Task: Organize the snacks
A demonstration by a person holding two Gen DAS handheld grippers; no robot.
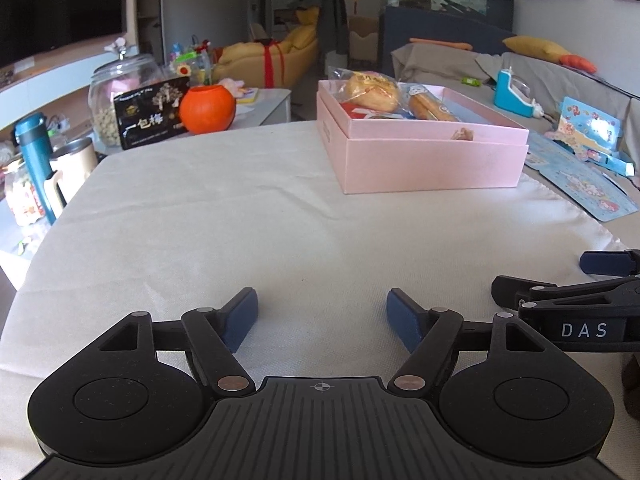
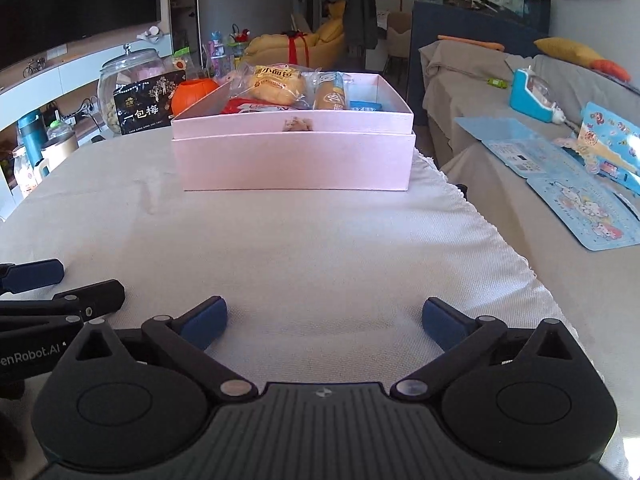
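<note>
A pale pink box point(image 2: 294, 162) sits upper centre in the right wrist view and upper right of centre in the left wrist view, resting on the far part of a cloth-covered table point(image 2: 304, 256); its open tray is nested in a slightly wider pink base. Packed inside are a round bun in clear wrap point(image 2: 276, 84), a long bread stick in a blue-printed wrapper point(image 2: 330, 94), a red packet point(image 2: 248, 107) at the left and a small blue packet point(image 2: 365, 106) at the right. The left gripper point(image 1: 322, 312) fills the bottom of its own view, level and low over the cloth, its blue-padded fingers point(image 1: 240, 316) spread wide apart with nothing between them. The right gripper point(image 2: 324, 320) is posed the same way at the bottom of its view, jaws released and empty; each gripper shows at the lower edge of the other's picture, so the two lie side by side, well short of the box. The cloth is off-white and woven, with faint creases. Behind the box to the upper left stand an orange pumpkin-shaped pot point(image 1: 207, 109), a black pouch with white characters point(image 1: 152, 118), a glass jar point(image 1: 120, 92) and a teal flask point(image 1: 34, 156). On the right a grey-covered sofa point(image 2: 480, 80) carries blue cartoon-printed cards point(image 2: 584, 208) and a blue toy point(image 2: 534, 94). A yellow sofa point(image 2: 292, 50) and a dark television point(image 2: 76, 4) lie further back.
</note>
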